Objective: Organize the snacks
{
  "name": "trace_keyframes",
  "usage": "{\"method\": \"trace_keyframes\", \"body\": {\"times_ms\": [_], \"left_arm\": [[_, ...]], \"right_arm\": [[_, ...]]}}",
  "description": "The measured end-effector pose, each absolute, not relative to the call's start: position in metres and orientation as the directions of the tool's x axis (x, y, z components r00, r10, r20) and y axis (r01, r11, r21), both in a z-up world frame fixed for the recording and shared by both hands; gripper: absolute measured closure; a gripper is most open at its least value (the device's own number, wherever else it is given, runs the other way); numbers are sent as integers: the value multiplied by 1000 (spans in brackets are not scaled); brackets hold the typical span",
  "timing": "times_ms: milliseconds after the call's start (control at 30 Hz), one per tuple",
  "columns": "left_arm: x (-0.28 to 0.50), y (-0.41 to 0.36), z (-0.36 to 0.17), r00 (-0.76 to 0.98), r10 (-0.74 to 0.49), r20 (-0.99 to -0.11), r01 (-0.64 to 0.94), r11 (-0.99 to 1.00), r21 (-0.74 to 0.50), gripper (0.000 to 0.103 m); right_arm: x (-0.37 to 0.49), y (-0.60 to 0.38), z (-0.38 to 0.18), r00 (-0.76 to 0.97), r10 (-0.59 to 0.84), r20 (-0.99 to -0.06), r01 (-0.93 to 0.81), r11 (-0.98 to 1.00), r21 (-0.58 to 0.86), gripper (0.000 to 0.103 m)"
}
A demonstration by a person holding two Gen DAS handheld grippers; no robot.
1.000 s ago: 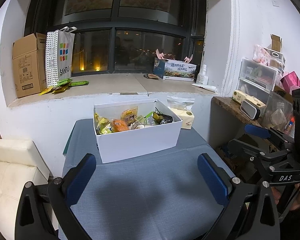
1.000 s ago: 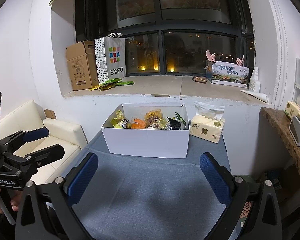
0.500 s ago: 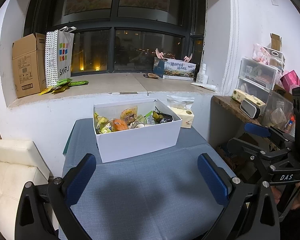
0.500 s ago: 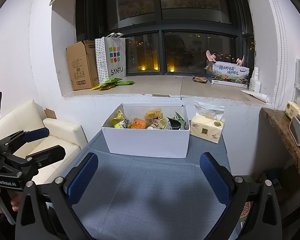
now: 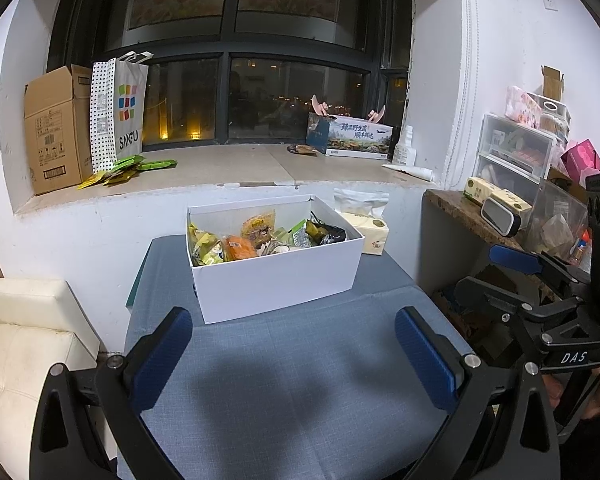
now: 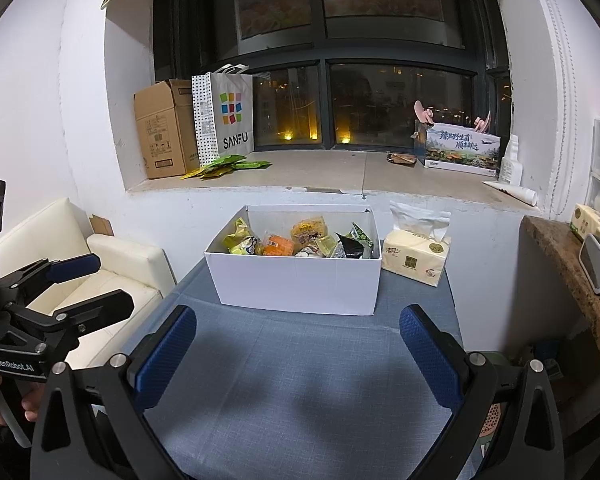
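Far left on the window sill: a cardboard carton [image 6: 162, 130] beside a SANFU paper bag [image 6: 228, 114], with green snack packets [image 6: 224, 167] spilled loose at the bag's foot. Lower left: a cream sofa [image 6: 112, 264] next to the desk [image 6: 300, 380], which is covered in blue-grey cloth.

Left gripper [image 5: 294, 354] spread wide over bare cloth, holding nothing. Centre of the desk, towards the wall: a white box [image 6: 296, 280], lid off, filled with mixed snacks [image 6: 300, 240] in yellow, orange, green and black wrappers, jumbled rather than sorted. Right gripper [image 6: 298, 354] likewise parted wide and empty, short of the box front.

Just right of the box: a tissue pack [image 6: 414, 258], close to or touching its side. Further right on the sill: a printed carton [image 6: 462, 148] and a white bottle [image 6: 510, 166].

Judged by the layout, barely begun or paused between picks: many snacks in the box already, green packets on the sill probably left to gather, nothing in hand.
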State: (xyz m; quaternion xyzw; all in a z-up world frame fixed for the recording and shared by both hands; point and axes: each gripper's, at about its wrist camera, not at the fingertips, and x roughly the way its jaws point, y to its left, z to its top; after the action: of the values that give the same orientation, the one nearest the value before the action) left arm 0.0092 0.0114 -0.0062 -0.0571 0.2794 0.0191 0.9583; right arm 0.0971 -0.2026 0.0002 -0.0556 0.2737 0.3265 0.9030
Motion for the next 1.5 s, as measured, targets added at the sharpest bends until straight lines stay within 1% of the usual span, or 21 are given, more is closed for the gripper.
{"method": "trace_keyframes", "body": {"times_ms": [1500], "left_arm": [[8,10,-8,839,-2,-543,-58,994,-93,0]], "right_arm": [[97,-204,2,637,561,-529,-622,779,77,0]]}}
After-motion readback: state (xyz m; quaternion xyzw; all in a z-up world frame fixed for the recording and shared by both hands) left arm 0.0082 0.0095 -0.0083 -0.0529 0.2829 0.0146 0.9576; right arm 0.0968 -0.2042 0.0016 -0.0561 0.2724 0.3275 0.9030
